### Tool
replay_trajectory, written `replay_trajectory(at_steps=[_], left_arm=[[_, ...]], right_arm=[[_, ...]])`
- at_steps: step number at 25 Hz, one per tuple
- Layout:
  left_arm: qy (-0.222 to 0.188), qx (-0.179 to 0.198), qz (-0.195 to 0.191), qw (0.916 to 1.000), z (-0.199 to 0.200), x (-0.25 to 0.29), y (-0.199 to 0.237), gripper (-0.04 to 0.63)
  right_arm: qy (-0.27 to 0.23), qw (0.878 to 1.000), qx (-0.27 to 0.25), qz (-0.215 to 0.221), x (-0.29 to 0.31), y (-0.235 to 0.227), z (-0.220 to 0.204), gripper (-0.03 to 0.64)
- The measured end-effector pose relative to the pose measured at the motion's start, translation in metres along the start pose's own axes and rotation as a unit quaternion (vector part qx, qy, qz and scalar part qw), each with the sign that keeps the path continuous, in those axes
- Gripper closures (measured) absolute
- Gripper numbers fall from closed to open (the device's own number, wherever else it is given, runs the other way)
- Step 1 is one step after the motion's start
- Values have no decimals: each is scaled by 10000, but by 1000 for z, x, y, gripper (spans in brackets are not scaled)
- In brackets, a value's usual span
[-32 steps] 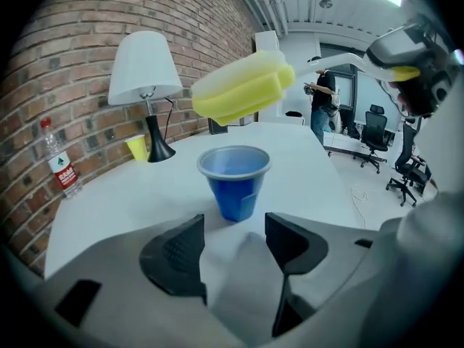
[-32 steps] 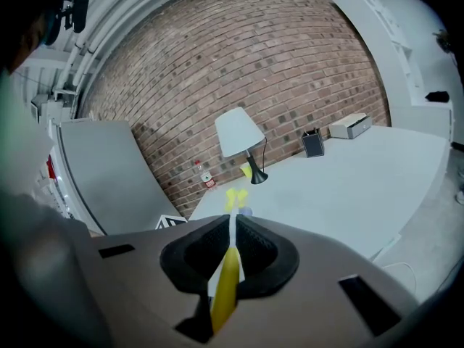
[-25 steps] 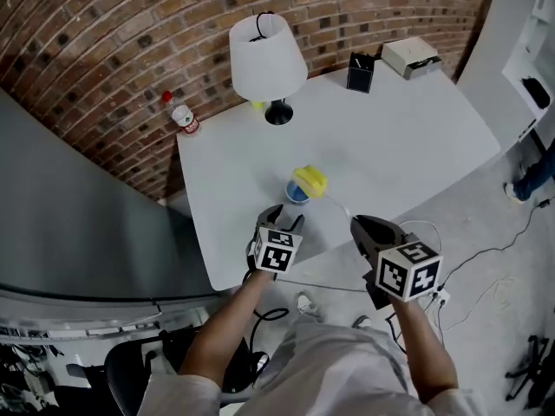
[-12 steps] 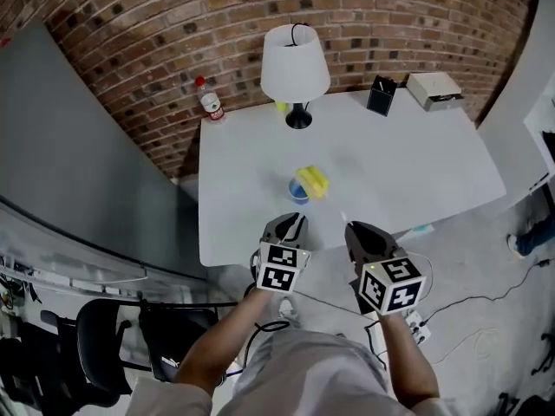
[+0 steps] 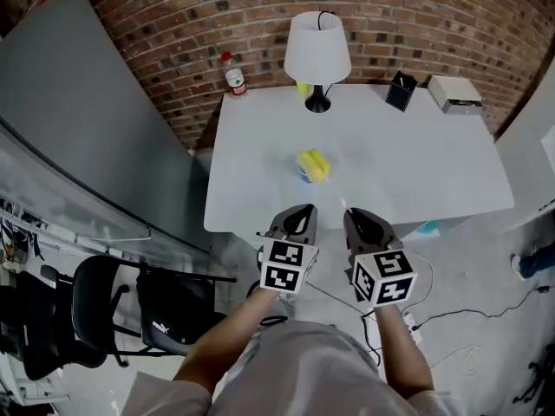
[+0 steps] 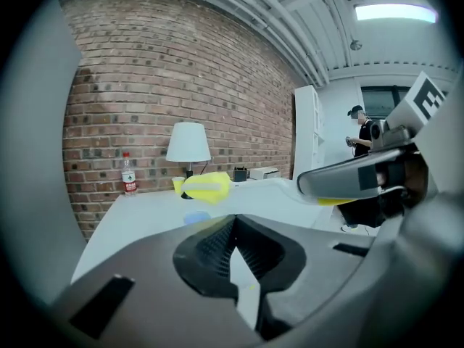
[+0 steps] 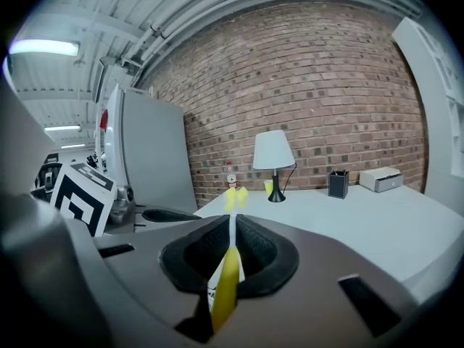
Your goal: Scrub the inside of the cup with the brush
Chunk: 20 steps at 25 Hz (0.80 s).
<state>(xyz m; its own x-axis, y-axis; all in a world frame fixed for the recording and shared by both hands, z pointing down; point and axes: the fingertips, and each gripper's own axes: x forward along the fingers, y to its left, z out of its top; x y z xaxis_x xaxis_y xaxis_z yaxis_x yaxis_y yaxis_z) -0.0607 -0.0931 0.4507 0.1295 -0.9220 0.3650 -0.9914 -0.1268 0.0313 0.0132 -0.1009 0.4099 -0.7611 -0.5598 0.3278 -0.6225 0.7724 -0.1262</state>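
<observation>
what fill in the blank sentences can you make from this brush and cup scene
1. The right gripper is shut on the ____ of the brush.
2. The left gripper is shut and holds ____.
3. The brush's yellow head is at the ____ cup.
4. The table stands against a ____ wall.

Missing words: handle; nothing; blue; brick

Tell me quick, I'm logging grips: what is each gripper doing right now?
Left gripper: jaws just closed, shut, nothing between them.
Right gripper: shut on the brush by its handle.
</observation>
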Motion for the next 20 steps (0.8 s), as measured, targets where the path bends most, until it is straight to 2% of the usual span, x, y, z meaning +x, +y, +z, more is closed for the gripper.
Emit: replay_trajectory(at_steps=[7,20], left_arm=[[-50,-165,194,9997,1,-16,-12,589],[-62,-178,229,9996,6,-18,-18,589]], right_arm=[[-28,9998,-190,114,-10,1,-3,591],[-22,9996,-230,175,-13,-1,-3,591]])
